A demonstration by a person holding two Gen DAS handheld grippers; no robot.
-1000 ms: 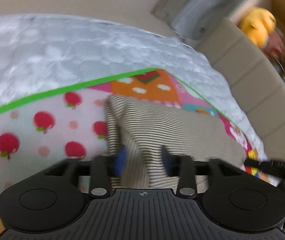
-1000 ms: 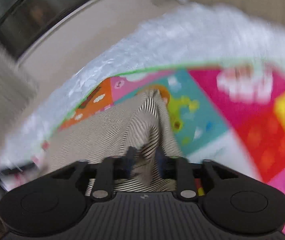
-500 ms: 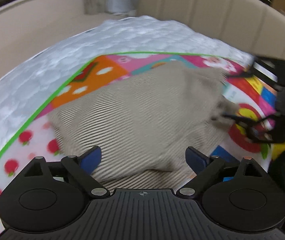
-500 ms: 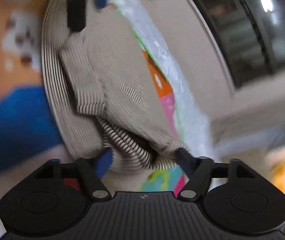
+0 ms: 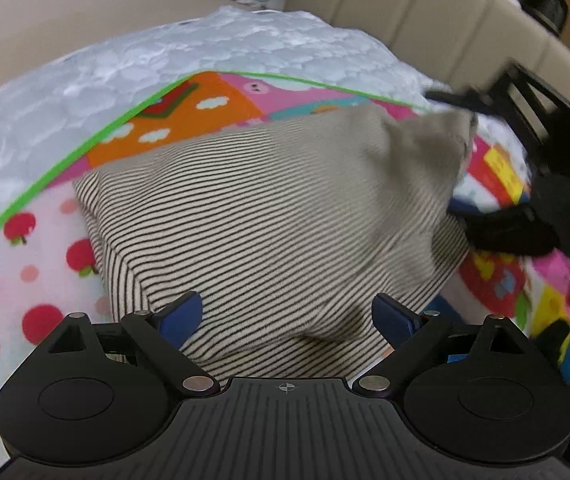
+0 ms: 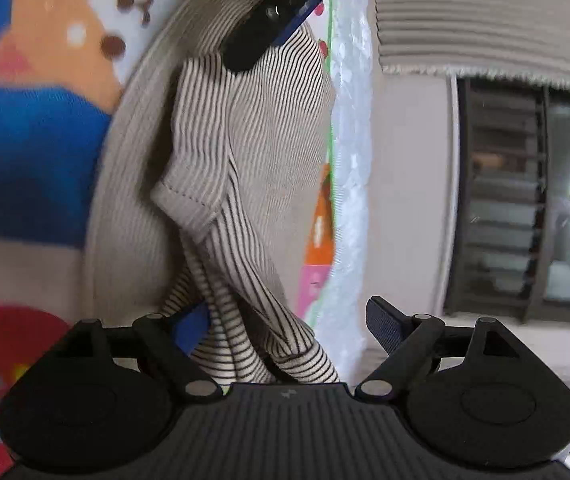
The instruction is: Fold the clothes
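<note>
A black-and-white striped garment (image 5: 269, 216) lies folded on a colourful play mat (image 5: 189, 104) on a bed. My left gripper (image 5: 287, 314) is open just above the garment's near edge. My right gripper (image 6: 287, 322) is open, with a bunched fold of the striped garment (image 6: 245, 184) lying loose between its jaws. In the left wrist view the right gripper (image 5: 525, 184) is at the garment's far right corner. In the right wrist view the left gripper's finger (image 6: 269, 20) shows at the top, over the cloth.
The mat lies on a white quilted bed cover (image 5: 85, 88). A beige padded headboard (image 5: 425, 20) runs behind. A window with dark bars (image 6: 525, 200) and a ribbed curtain (image 6: 465, 20) show in the right wrist view.
Both grippers have opened and let go of the striped garment, which now lies folded over. The right gripper has swung round to the garment's right side.
</note>
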